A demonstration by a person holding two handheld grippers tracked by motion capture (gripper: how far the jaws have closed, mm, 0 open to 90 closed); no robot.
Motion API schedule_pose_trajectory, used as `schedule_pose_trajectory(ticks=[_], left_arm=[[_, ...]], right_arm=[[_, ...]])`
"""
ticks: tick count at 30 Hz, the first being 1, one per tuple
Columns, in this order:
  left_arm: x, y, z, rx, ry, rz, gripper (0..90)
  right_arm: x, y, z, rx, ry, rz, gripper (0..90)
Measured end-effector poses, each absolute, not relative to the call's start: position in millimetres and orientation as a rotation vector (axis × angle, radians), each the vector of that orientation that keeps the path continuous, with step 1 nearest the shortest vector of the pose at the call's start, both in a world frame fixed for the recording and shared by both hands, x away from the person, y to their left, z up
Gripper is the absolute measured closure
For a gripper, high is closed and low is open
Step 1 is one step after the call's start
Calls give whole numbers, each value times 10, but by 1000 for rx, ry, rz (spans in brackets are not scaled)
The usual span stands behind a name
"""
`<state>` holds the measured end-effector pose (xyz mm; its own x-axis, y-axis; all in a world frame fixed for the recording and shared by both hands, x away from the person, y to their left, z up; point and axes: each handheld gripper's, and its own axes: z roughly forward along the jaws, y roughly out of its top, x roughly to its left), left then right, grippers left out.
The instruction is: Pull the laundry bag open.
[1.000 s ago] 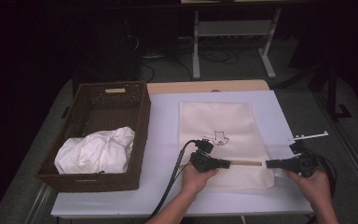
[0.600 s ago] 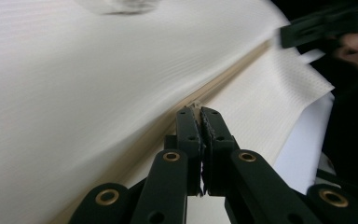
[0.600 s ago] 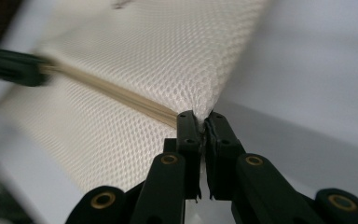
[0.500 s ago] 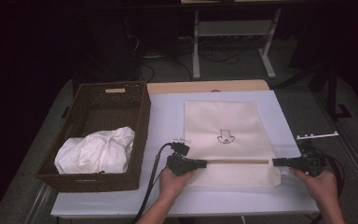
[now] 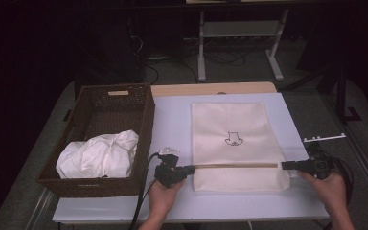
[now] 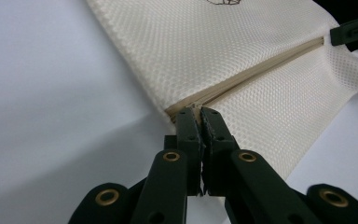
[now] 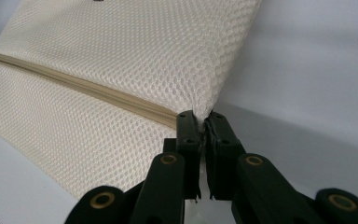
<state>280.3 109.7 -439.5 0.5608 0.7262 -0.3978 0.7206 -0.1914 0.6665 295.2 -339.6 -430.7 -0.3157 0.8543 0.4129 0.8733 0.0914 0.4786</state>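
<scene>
A cream mesh bag lay flat on the white tabletop, right of a wicker basket holding white cloth. The left gripper pinched the zipper's left end, the right gripper the bag's right edge. Judging from the zipper lying apparently closed along its length, unzipping had not begun

No readable text, brand or number anywhere. Just a small dark outline drawing printed on the cream mesh bag, beyond the tool tips; too small to read as any sign.
</scene>
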Motion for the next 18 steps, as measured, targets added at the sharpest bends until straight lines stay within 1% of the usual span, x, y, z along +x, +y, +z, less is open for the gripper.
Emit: schedule_pose_trajectory(ticks=[1, 7, 9, 12, 15, 16, 17, 18], left_arm=[[2769, 1149, -4420, 1921, 1179, 2, 875], [2724, 1185, -4408, 1921, 1174, 42, 872], [2724, 1204, -4415, 1915, 1157, 27, 863], [2721, 1230, -4436, 1917, 1158, 37, 852], [2717, 1234, -4451, 1914, 1149, 32, 804], [2714, 1232, -4449, 1918, 1141, 28, 804], [2713, 1239, -4444, 1922, 1131, 24, 759], [2711, 1243, -4440, 1919, 1127, 25, 749]], right_arm=[[2967, -3386, -4327, -1803, -2296, -1049, 845], [2980, -3298, -4324, -1780, -2350, -1051, 835], [2960, -3271, -4325, -1756, -2370, -1057, 812], [2889, -3253, -4292, -1740, -2390, -1108, 716], [2811, -3224, -4250, -1729, -2413, -1137, 623], [2811, -3224, -4250, -1729, -2413, -1137, 623], [2766, -3217, -4227, -1724, -2424, -1157, 580], [2744, -3216, -4212, -1725, -2428, -1172, 568]])
